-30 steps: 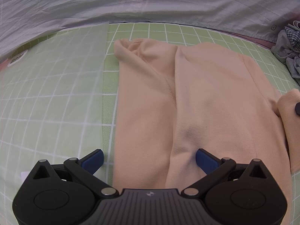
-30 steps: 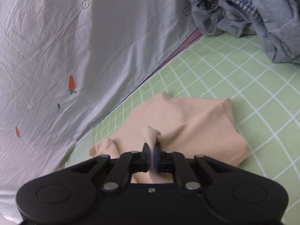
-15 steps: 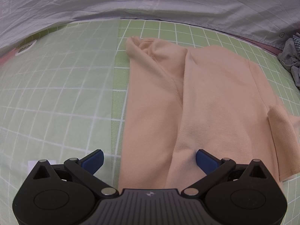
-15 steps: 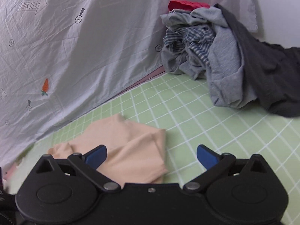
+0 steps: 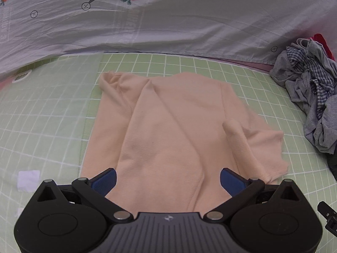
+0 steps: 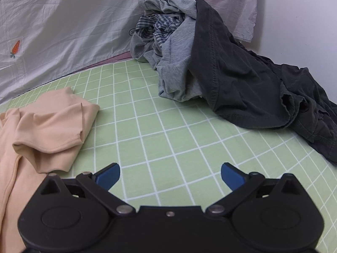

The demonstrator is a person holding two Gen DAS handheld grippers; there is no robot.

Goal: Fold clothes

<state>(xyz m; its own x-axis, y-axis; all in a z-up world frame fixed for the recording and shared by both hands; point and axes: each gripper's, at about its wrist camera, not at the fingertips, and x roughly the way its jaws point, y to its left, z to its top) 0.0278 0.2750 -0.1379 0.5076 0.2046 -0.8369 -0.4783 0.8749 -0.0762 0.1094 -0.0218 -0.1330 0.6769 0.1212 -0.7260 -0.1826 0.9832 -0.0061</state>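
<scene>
Your left claw (image 5: 168, 181) is a black plastic body with a grey ribbed centre panel that carries a small pale logo. Two round discs are moulded into its near corners, triangular cut-outs sit at the outer shoulders, and silver pivot pins join the black link arms. Its fingers (image 5: 104, 181) end in blue pads. Your right claw (image 6: 170, 175) has the same build, but its centre is plain black with one small screw.
</scene>
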